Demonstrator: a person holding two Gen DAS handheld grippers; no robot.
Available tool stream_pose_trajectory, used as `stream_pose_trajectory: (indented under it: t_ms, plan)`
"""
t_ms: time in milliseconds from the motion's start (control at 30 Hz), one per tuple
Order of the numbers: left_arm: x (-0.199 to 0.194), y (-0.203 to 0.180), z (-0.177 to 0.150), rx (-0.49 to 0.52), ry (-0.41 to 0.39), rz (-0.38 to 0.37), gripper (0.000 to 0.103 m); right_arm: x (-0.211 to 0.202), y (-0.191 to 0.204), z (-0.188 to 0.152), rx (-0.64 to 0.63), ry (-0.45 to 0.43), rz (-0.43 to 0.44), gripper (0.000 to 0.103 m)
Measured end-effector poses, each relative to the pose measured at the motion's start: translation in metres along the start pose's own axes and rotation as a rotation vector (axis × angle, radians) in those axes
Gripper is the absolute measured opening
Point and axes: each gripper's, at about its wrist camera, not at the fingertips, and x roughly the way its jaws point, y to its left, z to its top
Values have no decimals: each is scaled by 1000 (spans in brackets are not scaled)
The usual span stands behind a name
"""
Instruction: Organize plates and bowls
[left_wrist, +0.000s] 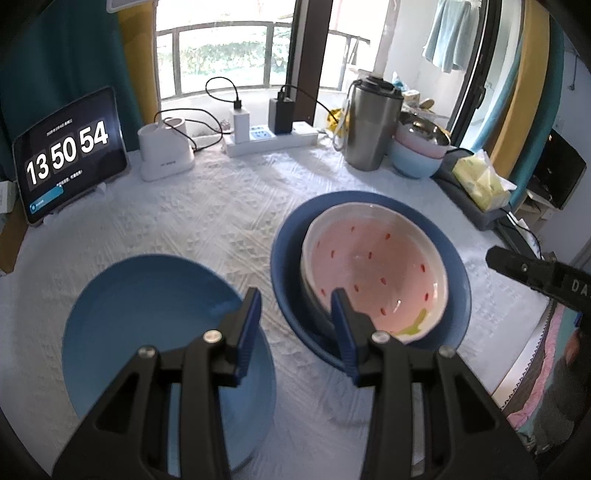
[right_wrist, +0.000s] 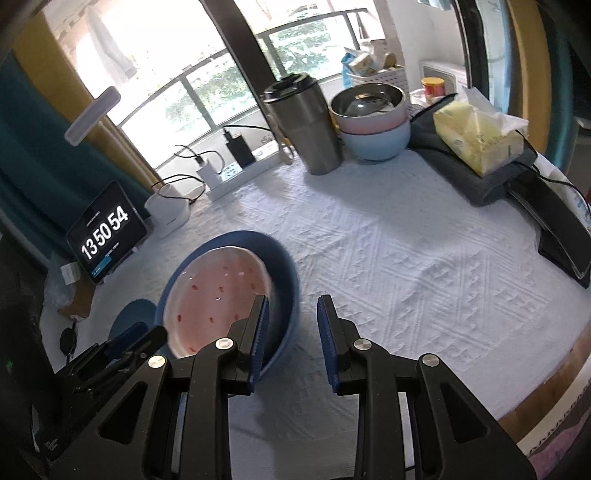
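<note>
**Sorting bowls on the bench**

Resting inside the dark blue bowl (left_wrist: 291, 295) is the pink bowl (left_wrist: 373, 266), at 3 o'clock from the light blue plate (left_wrist: 147, 317). Left gripper (left_wrist: 295, 306) and right gripper (right_wrist: 291, 310) both stand spread, holding nothing.

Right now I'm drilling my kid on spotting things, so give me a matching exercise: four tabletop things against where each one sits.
Things:
1. pink seed-patterned ceramic bowl
2. light blue flat plate
3. stainless steel tumbler
4. shiny steel mixing bowl

Places:
A. alone on the white cloth
B. inside the dark blue bowl
C. atop the pastel pink and blue bowls
D. beside the stacked bowls

Pairs: 1-B, 2-A, 3-D, 4-C
</note>
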Motion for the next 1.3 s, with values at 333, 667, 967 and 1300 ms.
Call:
stream_pose_trajectory:
  t_ms: [333, 667, 967, 1300]
  plan:
    - [4, 11, 3, -34, -12, 24, 41, 10, -27, 1, 36, 16, -31, 29]
    - [19, 13, -1, -29, 24, 45, 41, 30, -37, -8, 35, 69, -30, 29]
    - [26, 14, 5, -9, 24, 66, 41, 25, -24, 1, 4, 41, 32, 29]
    - [34, 13, 9, 39, 20, 85, 41, 44, -1, 2, -58, 83, 25, 29]
